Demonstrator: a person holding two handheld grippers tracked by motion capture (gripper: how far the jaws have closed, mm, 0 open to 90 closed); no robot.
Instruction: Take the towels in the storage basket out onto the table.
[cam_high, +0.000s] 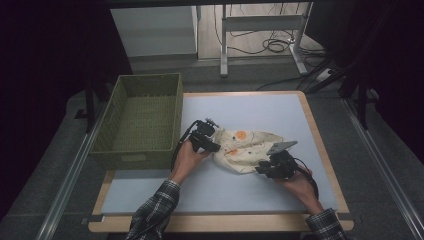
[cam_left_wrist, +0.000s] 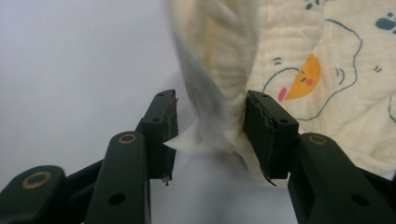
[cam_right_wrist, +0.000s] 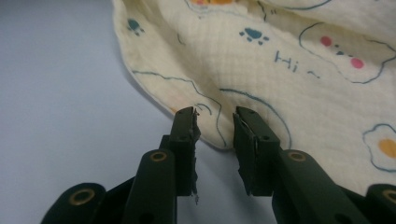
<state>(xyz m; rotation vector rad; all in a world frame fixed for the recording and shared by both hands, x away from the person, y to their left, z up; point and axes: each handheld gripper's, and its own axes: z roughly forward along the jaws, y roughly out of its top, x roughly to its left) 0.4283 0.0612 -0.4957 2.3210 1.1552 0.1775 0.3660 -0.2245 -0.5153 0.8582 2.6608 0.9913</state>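
Lying bunched between the left claw's parted jaws, the cloth.

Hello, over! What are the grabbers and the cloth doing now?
Left gripper open around a bunched cloth corner. Right gripper open astride its edge. Basket off to the left, nothing blocking.

Looks like a lab or recording studio: dark curtains hang all round, beyond the left hand-held gripper loose cables trail on the floor by a metal-legged desk frame, and the bench beneath it carries a pale mat, rails flanking it.
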